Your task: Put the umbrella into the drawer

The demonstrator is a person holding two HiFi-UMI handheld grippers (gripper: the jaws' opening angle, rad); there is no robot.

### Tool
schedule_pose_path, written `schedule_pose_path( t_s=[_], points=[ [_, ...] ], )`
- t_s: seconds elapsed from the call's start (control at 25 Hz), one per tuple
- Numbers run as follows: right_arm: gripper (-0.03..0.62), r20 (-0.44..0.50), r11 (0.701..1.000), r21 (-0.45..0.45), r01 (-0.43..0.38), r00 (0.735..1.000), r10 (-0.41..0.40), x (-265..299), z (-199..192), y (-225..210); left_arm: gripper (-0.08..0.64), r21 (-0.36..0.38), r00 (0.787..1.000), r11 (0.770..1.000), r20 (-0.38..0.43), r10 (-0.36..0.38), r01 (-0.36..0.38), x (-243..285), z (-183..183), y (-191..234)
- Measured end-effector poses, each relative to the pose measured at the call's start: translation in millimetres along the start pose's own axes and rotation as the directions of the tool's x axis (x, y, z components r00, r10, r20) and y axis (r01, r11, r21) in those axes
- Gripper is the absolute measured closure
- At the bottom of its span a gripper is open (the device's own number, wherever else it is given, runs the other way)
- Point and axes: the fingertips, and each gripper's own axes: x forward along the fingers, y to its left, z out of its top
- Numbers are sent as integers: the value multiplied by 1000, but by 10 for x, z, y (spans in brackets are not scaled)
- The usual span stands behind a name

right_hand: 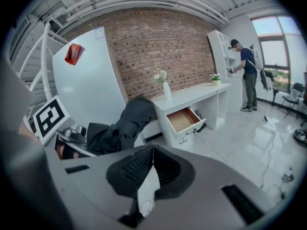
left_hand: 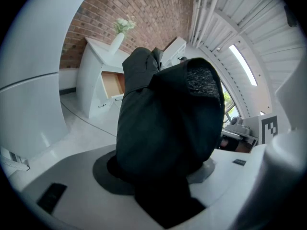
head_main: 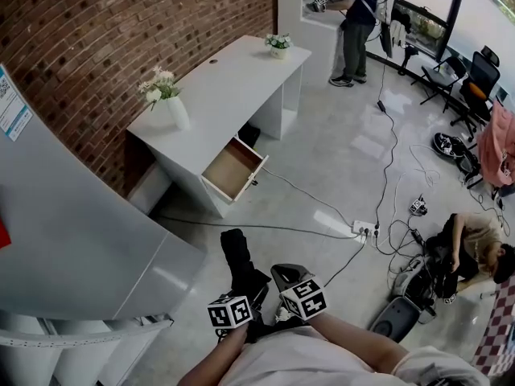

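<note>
Against the brick wall [head_main: 121, 39] ahead stands the white bench [head_main: 233, 75], its drawer [head_main: 232, 170] pulled open. Well short of it, above the floor [head_main: 338, 175], the black folded umbrella [head_main: 239, 264] is clamped in my left hand-held gripper [left_hand: 163, 176], jaws wide around it. My right hand-held gripper [right_hand: 151, 150] is closed, holding nothing.
</note>
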Motion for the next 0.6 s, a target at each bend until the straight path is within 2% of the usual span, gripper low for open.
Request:
schedule_pose_path(
  t_s=[0.32, 0.6],
  points=[
    [575, 14, 999, 6, -38, 999, 38, -62, -81, -312, 319, -23, 998, 999, 50, 34, -32, 186, 46, -113],
    [575, 46, 999, 30, -35, 998, 34, -98, 57, -483, 319, -37, 988, 993, 101, 113, -110, 163, 231, 46]
  ],
)
